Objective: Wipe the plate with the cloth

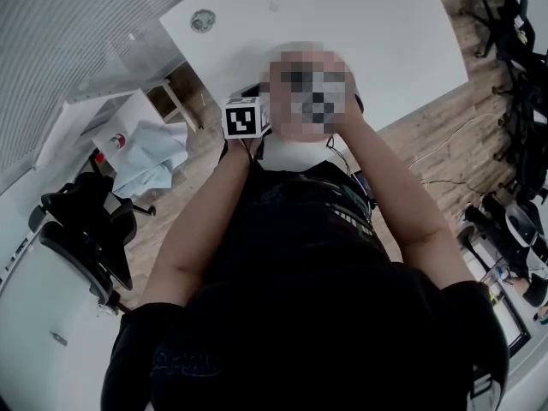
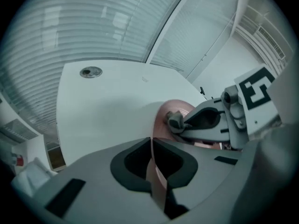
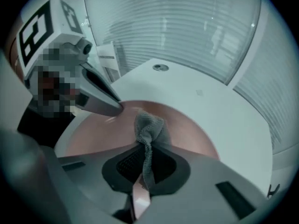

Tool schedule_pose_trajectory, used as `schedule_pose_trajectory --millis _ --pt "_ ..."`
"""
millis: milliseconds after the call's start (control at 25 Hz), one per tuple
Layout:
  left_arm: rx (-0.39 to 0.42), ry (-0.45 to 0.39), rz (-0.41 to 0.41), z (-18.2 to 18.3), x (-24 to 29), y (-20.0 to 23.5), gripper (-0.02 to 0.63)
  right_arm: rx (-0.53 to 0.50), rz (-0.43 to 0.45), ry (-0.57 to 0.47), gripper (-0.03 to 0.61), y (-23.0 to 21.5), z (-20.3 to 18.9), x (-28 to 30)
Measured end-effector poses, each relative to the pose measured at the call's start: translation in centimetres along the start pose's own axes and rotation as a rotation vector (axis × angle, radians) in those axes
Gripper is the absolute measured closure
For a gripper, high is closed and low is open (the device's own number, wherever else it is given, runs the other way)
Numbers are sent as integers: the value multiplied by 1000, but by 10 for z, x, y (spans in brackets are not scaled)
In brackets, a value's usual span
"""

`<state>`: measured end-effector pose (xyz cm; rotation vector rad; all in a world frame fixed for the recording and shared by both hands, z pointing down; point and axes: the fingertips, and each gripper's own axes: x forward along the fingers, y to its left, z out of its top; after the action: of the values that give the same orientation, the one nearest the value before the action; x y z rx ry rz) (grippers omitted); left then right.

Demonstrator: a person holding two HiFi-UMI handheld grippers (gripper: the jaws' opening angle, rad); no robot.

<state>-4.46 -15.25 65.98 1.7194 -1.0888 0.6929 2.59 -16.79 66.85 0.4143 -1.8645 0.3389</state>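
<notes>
Your left gripper (image 2: pixel 151 141) is clenched on the rim of the pink plate (image 2: pixel 164 110), held on edge over the white table (image 2: pixel 103 111). Your right gripper (image 3: pixel 144 149) grips the grey cloth (image 3: pixel 148 126), whose bunched end seems to rest against the plate's face.

A white table (image 1: pixel 368 24) stood on a wood-plank floor (image 1: pixel 432 139), with a small round metal cap (image 1: pixel 203 20) set near its far edge. A black office chair (image 1: pixel 86 221) sat at the left, near crumpled white sheeting (image 1: pixel 154 154). Ribbed blinds (image 2: pixel 70 22) lined the wall behind.
</notes>
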Motion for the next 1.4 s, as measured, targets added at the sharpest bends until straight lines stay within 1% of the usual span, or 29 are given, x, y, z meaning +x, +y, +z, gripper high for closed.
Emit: schedule_pose_trajectory --millis 80,160,280,360,400,480,560,640,720,800,840,880,960,1000,1080,1160,1240,1320,1400 --pt "-8 -6 5 1 0 1 588 -7 55 -25 545 29 2 0" --pt "-13 -9 7 2 -1 2 588 -23 120 -19 545 60 -9 -2" --pt "-10 -4 5 1 0 2 588 -75 174 53 545 89 -48 -11" --pt "-7 1 1 0 1 2 588 -73 180 131 545 86 -80 -19" --pt "-4 4 -1 0 1 2 588 -65 166 175 545 77 -96 -23" --pt "4 13 -5 0 1 2 588 -56 88 250 545 46 -122 -29" --pt "13 19 -5 0 1 2 588 -33 -8 267 545 6 -129 -31" --pt "22 17 -1 1 1 2 588 3 -78 232 545 -28 -114 -28" --pt "27 13 -2 3 -1 2 588 7 -138 172 545 -54 -87 -21" --pt "23 14 -6 3 0 0 588 -16 -167 113 545 -65 -55 -13" --pt "20 15 -7 2 0 0 588 -32 -165 89 545 -63 -39 -8" --pt "18 16 -6 2 1 0 588 -52 -153 68 545 -56 -23 -4" --pt "18 13 0 3 0 2 588 -104 -101 30 545 -27 2 4" --pt "18 11 2 3 0 2 588 -132 -66 12 546 -8 10 7" --pt "19 7 6 5 -1 2 588 -183 6 -19 545 33 14 7" --pt "18 6 9 5 -1 1 588 -216 69 -35 545 71 4 4" --pt "15 4 10 5 -1 2 588 -229 121 -25 545 97 -17 -2" --pt "13 4 8 5 -1 3 588 -220 166 11 545 110 -43 -9" --pt "13 5 7 5 -1 4 588 -208 193 72 545 112 -72 -16"
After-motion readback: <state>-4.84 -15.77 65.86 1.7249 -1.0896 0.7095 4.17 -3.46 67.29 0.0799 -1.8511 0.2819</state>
